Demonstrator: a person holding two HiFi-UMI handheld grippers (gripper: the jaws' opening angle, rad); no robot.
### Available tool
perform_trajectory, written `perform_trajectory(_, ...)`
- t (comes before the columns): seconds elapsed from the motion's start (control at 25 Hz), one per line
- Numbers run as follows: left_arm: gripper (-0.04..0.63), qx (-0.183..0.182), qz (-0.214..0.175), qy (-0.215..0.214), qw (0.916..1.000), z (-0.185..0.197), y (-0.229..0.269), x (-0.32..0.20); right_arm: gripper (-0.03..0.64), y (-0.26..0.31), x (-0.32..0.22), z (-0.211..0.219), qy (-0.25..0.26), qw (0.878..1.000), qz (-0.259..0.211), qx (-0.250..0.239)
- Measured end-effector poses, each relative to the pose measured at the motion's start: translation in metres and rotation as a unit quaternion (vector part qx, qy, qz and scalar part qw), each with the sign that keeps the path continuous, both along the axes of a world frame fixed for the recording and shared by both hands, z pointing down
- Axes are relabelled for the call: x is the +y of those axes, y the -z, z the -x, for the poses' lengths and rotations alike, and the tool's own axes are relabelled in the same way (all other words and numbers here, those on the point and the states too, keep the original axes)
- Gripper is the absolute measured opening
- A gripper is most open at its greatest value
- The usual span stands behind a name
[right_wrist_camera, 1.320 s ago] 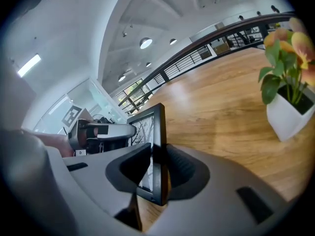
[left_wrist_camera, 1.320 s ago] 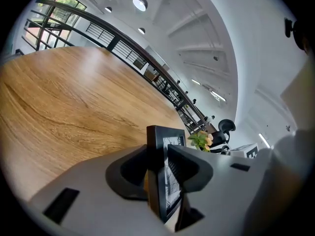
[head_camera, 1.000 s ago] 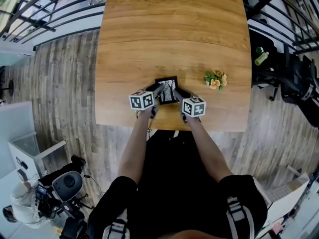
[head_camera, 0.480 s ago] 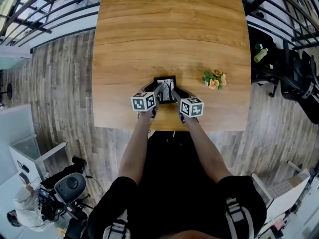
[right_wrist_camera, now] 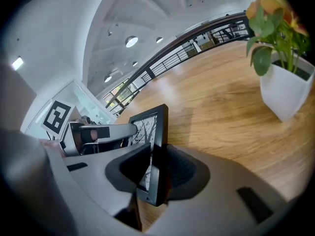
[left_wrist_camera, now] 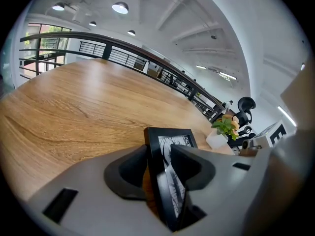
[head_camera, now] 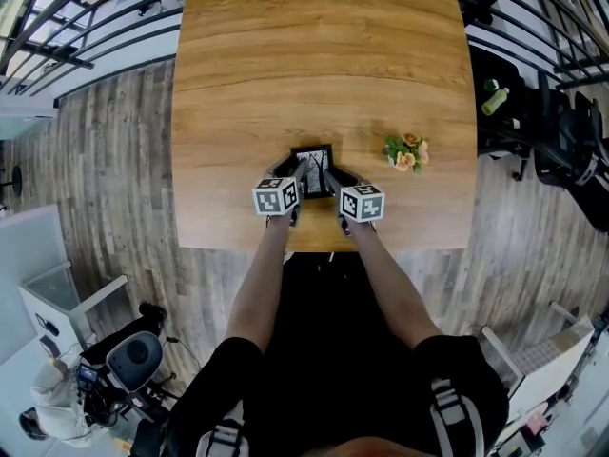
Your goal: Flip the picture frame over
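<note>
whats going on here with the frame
A person holds a gripper in each hand at the near edge of a wooden table. The right gripper is clamped on one side of the small black frame. The left gripper has the other side between its jaws, which have just been opening and look loose on it. The picture side shows from above, so the flip is not yet done. A potted plant stands to the right.

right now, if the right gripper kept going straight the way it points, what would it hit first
The picture frame clamped in the right gripper itself; past that, probably the wooden table, since the gripper tilts downward.
</note>
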State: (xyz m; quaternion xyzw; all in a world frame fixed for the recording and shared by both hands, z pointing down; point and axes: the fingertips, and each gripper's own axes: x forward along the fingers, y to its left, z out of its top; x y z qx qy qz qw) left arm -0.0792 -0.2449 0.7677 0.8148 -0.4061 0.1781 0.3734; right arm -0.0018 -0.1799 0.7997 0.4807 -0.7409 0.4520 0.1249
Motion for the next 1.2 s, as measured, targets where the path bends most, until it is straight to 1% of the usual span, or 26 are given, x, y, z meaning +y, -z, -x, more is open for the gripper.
perform_trajectory(0.2,0.17,-0.017,-0.012,0.007,0.9998,0.001,-0.001,-0.002,0.115,-0.001,-0.002,0.001,-0.004,1.0,0.002,0.007)
perform_trajectory(0.44,0.172,-0.031,-0.015,0.011,0.9994,-0.002,-0.007,-0.004,0.118,-0.004,-0.004,-0.002,-0.002,1.0,0.006,0.029)
perform_trajectory(0.56,0.176,-0.051,-0.024,0.007,0.9984,-0.003,-0.008,-0.004,0.121,-0.005,-0.003,-0.003,-0.001,0.999,0.006,0.042)
perform_trajectory(0.72,0.176,-0.061,-0.025,0.004,0.9978,-0.005,-0.012,-0.003,0.123,-0.007,-0.003,-0.004,0.006,0.998,0.006,0.057)
perform_trajectory(0.96,0.179,-0.096,-0.036,-0.015,0.9946,-0.004,-0.017,-0.003,0.129,-0.009,-0.004,0.0,0.033,0.994,-0.01,0.108)
perform_trajectory(1.2,0.181,-0.106,-0.036,-0.022,0.9934,-0.003,-0.019,-0.003,0.127,-0.008,-0.004,0.001,0.04,0.992,-0.014,0.122)
